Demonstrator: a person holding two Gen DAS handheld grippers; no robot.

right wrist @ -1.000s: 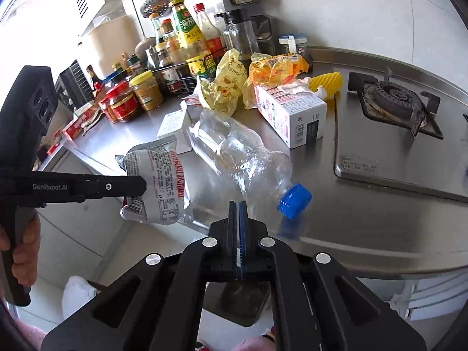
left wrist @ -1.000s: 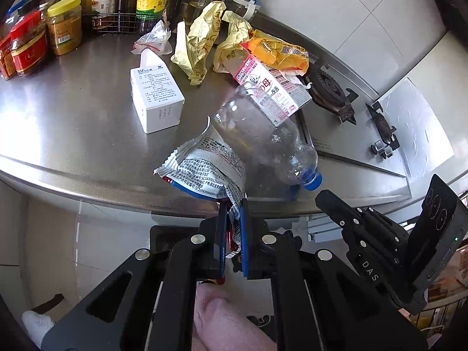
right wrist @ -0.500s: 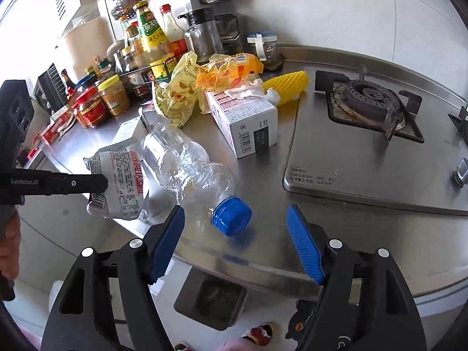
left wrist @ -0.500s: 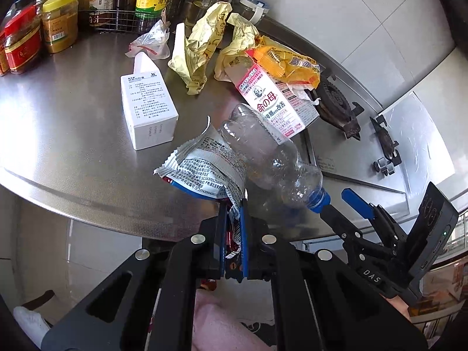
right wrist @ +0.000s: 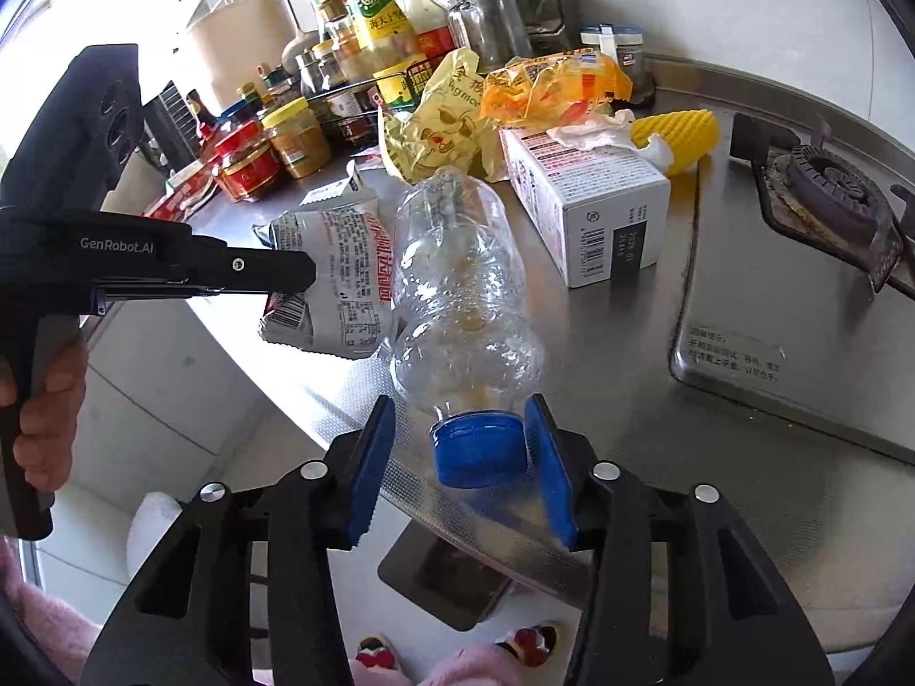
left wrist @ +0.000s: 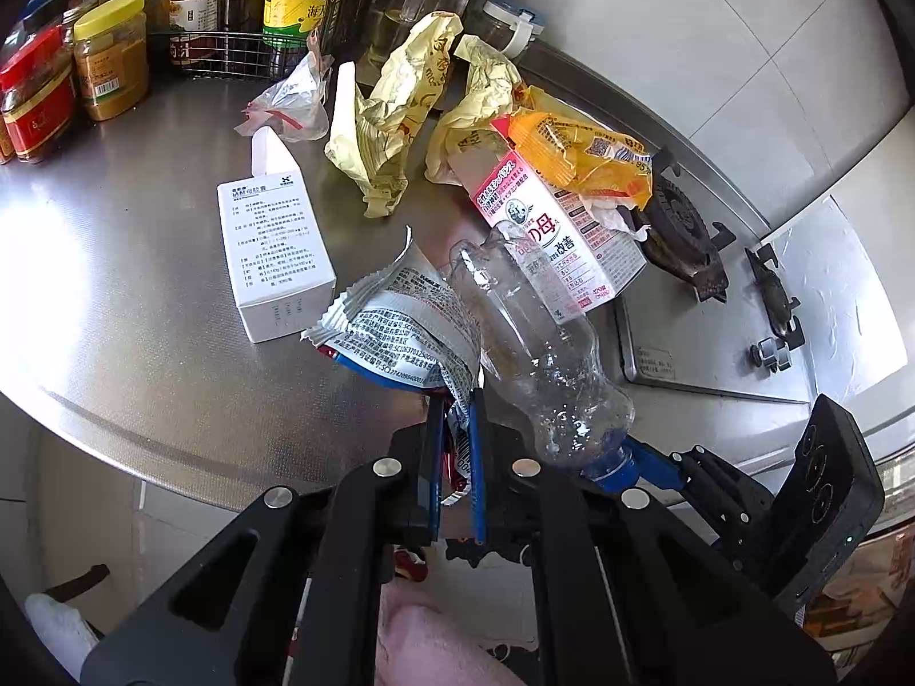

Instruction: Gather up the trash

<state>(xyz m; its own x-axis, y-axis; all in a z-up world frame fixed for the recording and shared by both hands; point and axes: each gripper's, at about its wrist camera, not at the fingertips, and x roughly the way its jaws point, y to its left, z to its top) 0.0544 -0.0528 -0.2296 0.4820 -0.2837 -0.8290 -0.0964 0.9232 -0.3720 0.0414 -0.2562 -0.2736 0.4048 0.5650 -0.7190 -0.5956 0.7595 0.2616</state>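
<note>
My left gripper point(left wrist: 456, 460) is shut on a crumpled silver snack wrapper point(left wrist: 400, 337), held at the counter's front edge; the wrapper point(right wrist: 337, 286) also shows in the right wrist view. A clear plastic bottle point(right wrist: 457, 291) with a blue cap point(right wrist: 479, 446) lies on the steel counter point(left wrist: 114, 308), cap toward me. My right gripper point(right wrist: 466, 463) is open, its blue pads on either side of the cap; the right pad is close to it and the left pad stands apart. The bottle point(left wrist: 537, 354) lies beside the wrapper.
More trash lies behind: a white box point(left wrist: 274, 257), a pink-and-white carton point(left wrist: 549, 234), yellow wrappers point(left wrist: 394, 120), an orange bag point(left wrist: 577, 154), a small plastic bag point(left wrist: 291, 108). Condiment jars point(left wrist: 111, 74) and bottles stand at the back left. A gas stove point(right wrist: 823, 194) is at the right.
My right gripper went from shut to open and moved forward until its pads flank the bottle cap. The left gripper still holds the wrapper.
</note>
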